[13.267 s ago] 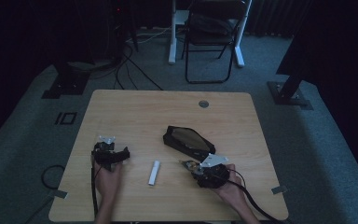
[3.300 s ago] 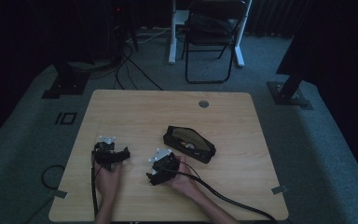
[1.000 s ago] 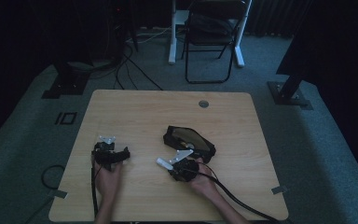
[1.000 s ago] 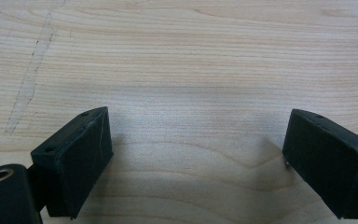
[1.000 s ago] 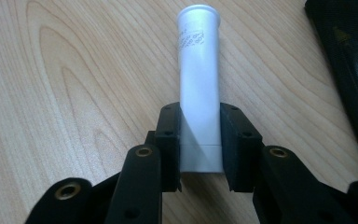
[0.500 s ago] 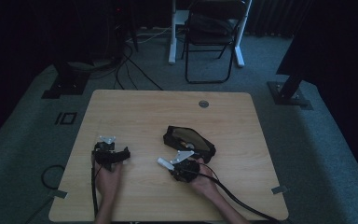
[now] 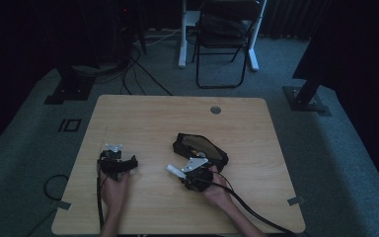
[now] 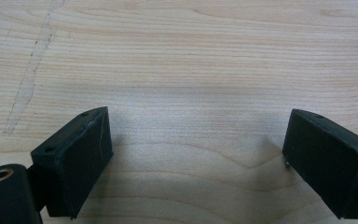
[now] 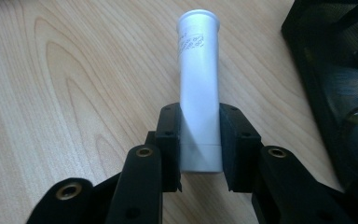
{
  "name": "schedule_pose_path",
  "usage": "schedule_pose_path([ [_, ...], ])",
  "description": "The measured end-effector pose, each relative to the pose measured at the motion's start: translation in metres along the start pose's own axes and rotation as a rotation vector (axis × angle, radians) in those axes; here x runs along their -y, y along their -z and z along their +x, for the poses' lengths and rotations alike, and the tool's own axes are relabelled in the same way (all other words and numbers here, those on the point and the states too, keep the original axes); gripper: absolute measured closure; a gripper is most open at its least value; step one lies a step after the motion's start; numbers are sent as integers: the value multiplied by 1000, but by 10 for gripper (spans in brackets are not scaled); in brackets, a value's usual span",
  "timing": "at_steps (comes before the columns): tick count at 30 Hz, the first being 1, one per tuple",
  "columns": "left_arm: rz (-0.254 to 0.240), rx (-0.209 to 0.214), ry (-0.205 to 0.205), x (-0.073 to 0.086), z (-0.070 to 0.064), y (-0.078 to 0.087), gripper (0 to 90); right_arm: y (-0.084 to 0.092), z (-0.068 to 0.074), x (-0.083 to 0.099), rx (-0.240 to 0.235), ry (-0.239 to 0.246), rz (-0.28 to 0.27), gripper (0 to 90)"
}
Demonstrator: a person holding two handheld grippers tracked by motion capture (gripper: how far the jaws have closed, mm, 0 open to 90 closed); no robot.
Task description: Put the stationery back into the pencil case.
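Bare wood lies between the left gripper's [image 8: 198, 154] spread jaws and across the table's [image 7: 148, 118] far half; just right of the right gripper [image 7: 185, 173], the black mesh case [image 7: 201, 149] blocks passage

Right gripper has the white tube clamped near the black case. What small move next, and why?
Probably carry the white cylindrical tube a little further toward the open black mesh case and over its opening. The right gripper is shut on the tube's lower end, the case lies just beside it, and the left gripper rests open on the bare wooden table, so nothing blocks the way.
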State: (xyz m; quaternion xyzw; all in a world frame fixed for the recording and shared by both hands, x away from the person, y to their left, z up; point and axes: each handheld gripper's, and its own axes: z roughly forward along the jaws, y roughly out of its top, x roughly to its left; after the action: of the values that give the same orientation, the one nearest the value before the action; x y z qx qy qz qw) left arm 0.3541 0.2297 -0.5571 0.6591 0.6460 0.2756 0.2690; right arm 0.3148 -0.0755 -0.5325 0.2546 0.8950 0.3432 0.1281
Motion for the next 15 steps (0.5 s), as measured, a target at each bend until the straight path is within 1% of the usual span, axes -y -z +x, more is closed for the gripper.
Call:
schedule_pose_path([
  [4, 0, 0, 0, 0, 0, 0, 83, 3, 0, -1, 3, 0, -8, 715],
  [15, 0, 0, 1, 0, 0, 0, 83, 13, 2, -6, 5, 18, -32, 715],
])
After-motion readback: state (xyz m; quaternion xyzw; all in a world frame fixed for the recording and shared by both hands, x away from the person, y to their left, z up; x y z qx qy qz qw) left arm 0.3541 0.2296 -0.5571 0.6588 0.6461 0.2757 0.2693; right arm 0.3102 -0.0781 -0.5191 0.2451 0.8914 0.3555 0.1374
